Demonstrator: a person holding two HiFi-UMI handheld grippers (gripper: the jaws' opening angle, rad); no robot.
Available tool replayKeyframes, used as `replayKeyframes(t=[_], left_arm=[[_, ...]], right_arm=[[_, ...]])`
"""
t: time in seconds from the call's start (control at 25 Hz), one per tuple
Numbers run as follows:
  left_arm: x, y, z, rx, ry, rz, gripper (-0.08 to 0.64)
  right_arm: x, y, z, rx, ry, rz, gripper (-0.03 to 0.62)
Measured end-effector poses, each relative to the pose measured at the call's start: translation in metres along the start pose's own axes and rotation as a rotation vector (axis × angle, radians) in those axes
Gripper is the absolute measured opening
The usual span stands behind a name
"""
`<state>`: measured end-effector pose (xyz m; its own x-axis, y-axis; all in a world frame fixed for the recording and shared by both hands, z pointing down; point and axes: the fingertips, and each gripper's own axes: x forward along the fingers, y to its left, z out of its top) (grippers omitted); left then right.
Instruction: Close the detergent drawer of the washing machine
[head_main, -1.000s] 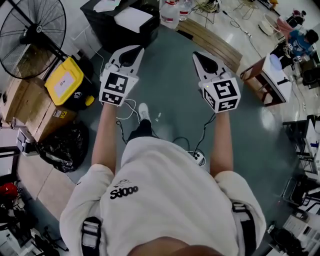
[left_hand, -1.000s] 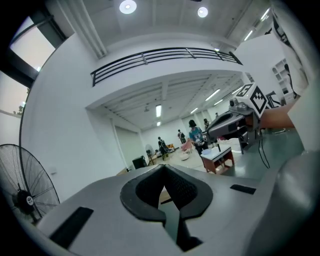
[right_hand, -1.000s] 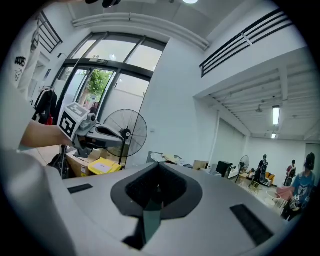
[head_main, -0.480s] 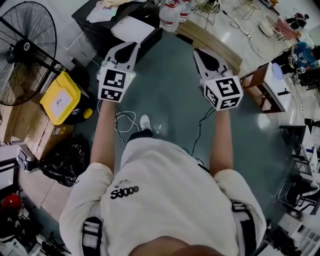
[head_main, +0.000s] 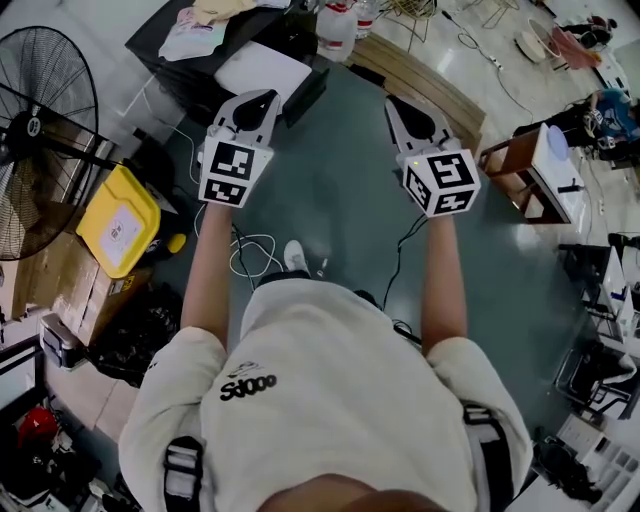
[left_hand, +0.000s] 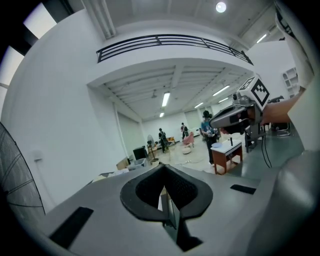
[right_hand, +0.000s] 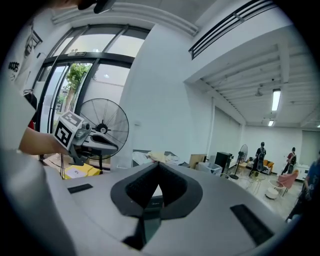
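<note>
Head view, looking steeply down: a person in a pale shirt stands on a grey-green floor (head_main: 340, 190). The person holds out a left gripper (head_main: 262, 100) and a right gripper (head_main: 398, 106), side by side and level with each other. Both point ahead, away from the body.

A big standing fan (head_main: 40, 130) at the far left serves as the landmark. The left gripper is the one nearer the fan. The right gripper is farther from it, with bare floor between the two. A yellow box (head_main: 118, 220) lies just beside the fan, on the side toward the person. A black table (head_main: 185, 75) stands beyond the fan, ahead of the left gripper's tip.

Left gripper view: its jaws are pressed together at the tips with nothing between them, and an open hall lies past them. Right gripper view: its jaws are likewise clenched on nothing. In this view the left gripper shows in front of the fan.

The washing machine and its drawer appear in no view. So it cannot be told which way the drawer lies from either gripper, how its long axis runs, or which hand is nearer.

As a judgement, the task has not yet reached the machine, and the drawer must first be found and faced. Both grippers are empty, closed and equally far forward, so either could give the push. The closed tips would go flat against the drawer front, along its sliding line.
</note>
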<state>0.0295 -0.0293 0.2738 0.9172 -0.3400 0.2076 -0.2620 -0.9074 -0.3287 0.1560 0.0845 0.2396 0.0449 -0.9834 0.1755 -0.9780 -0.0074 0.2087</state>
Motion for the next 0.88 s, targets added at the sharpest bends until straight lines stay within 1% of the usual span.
replayKeyframes(t=[0.16,0.36,0.44,0.56,0.6,0.76,0.88], left_arm=[[0.017,0.018,-0.013,-0.013,0.004,-0.018,0.018],[0.026,0.031,-0.02,-0.043,-0.003,-0.021,0.018],[0.028,0.036,-0.027,-0.046,0.007,-0.024,0.018],[0.031,0.042,-0.036,-0.052,0.024,-0.019,0.018],[0.032,0.043,-0.039,-0.055,0.028,-0.018,0.018],[0.042,0.041,-0.052,-0.064,0.051,-0.017,0.018],[0.053,0.043,-0.063,-0.084,0.065,-0.008,0.018]], right_arm=[[0.031,-0.001,-0.012,-0.007,0.041,0.002,-0.006],[0.057,0.0,-0.028,0.011,0.076,0.001,-0.006],[0.068,0.001,-0.034,0.044,0.085,0.014,-0.006],[0.082,-0.001,-0.045,0.131,0.095,0.045,-0.006],[0.085,-0.002,-0.048,0.141,0.097,0.053,-0.006],[0.096,-0.01,-0.059,0.123,0.084,0.076,-0.006],[0.11,-0.022,-0.068,0.107,0.073,0.069,-0.006]])
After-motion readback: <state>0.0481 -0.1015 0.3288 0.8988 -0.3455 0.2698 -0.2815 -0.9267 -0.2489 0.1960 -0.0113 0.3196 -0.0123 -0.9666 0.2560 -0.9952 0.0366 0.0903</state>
